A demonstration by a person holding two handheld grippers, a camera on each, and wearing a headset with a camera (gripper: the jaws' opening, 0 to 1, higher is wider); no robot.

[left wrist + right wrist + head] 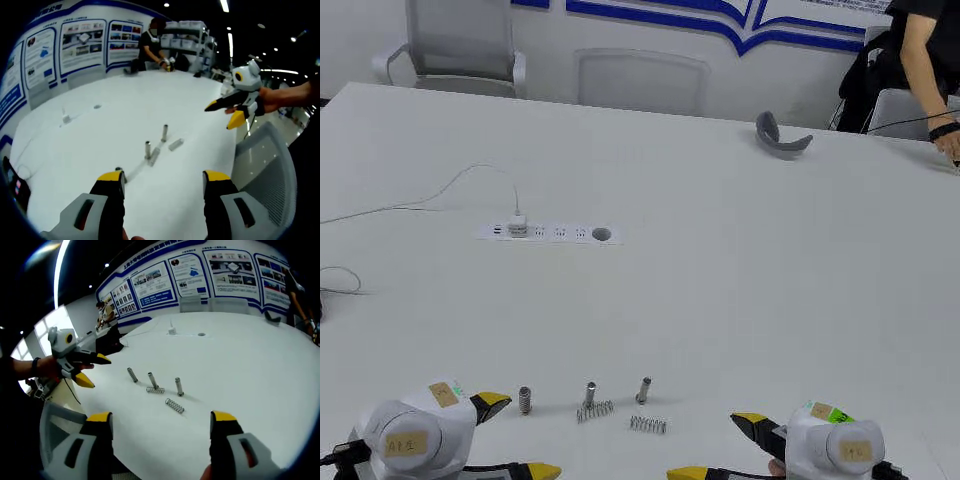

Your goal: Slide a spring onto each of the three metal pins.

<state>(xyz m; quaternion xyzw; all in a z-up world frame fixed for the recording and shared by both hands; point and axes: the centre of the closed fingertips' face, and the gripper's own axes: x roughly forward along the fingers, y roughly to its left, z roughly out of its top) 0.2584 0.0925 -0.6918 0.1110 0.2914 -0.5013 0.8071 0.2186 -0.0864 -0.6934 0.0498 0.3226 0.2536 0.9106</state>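
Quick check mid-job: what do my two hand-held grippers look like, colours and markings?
The left hand-held gripper and right hand-held gripper match: rounded white bodies, black jaws with yellow tips, tan paper labels. The right one also carries a green sticker. A black cable leaves the left one.

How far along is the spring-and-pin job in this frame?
Done: the left pin looks ribbed, apparently already sleeved. In hand: nothing; the left gripper and right gripper are both open and empty, short of the parts. Left: the middle pin and right pin stand bare, with the first loose spring beside the middle pin and the second loose spring lying on the table nearer the person.
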